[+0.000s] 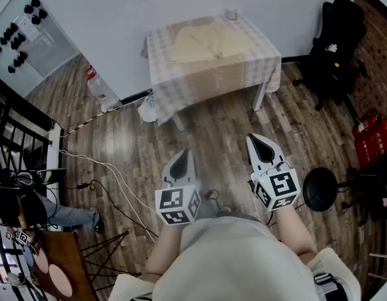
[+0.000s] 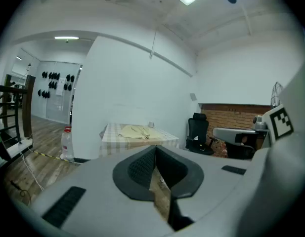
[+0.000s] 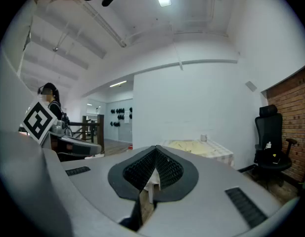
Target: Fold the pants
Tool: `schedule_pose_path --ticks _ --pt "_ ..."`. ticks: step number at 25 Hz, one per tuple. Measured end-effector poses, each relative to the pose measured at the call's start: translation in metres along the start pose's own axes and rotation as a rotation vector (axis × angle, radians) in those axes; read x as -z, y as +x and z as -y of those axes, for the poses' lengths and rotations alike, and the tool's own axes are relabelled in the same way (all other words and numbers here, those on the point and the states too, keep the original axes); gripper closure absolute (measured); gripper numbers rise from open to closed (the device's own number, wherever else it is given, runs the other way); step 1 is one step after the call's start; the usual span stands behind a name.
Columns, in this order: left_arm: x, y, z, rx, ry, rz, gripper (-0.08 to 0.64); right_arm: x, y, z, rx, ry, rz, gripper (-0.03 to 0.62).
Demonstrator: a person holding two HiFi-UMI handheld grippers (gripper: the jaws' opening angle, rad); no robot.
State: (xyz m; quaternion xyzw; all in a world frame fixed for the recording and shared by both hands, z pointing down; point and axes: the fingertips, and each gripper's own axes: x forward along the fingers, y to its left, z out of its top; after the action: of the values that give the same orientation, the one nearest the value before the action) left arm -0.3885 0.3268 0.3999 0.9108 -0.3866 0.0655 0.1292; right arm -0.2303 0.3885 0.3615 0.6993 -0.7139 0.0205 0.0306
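Observation:
Pale yellow pants [image 1: 206, 42] lie spread on a table with a checked cloth [image 1: 243, 74] against the white wall, well ahead of me. They also show small in the left gripper view [image 2: 135, 131] and the right gripper view [image 3: 192, 145]. My left gripper [image 1: 182, 157] and right gripper [image 1: 258, 142] are held side by side over the wooden floor, well short of the table. Both are shut with nothing between the jaws; the tips meet in each gripper view [image 2: 155, 147] [image 3: 155, 148].
A black office chair [image 1: 334, 49] stands right of the table, with a red object [image 1: 372, 140] and a round black base [image 1: 320, 189] nearer me on the right. A water bottle [image 1: 99, 89], cables [image 1: 99, 168] and a stair railing [image 1: 17, 137] are at the left.

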Motion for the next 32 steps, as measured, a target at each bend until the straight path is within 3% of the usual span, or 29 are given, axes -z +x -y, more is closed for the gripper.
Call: schedule_pose_path --ticks 21,32 --pt "0.005 -0.004 0.019 0.011 0.016 -0.012 0.555 0.004 -0.022 -0.018 -0.078 0.016 0.014 0.591" --pt "-0.003 0.032 0.021 0.046 -0.015 -0.016 0.555 0.02 -0.002 0.005 -0.038 0.038 -0.034 0.59"
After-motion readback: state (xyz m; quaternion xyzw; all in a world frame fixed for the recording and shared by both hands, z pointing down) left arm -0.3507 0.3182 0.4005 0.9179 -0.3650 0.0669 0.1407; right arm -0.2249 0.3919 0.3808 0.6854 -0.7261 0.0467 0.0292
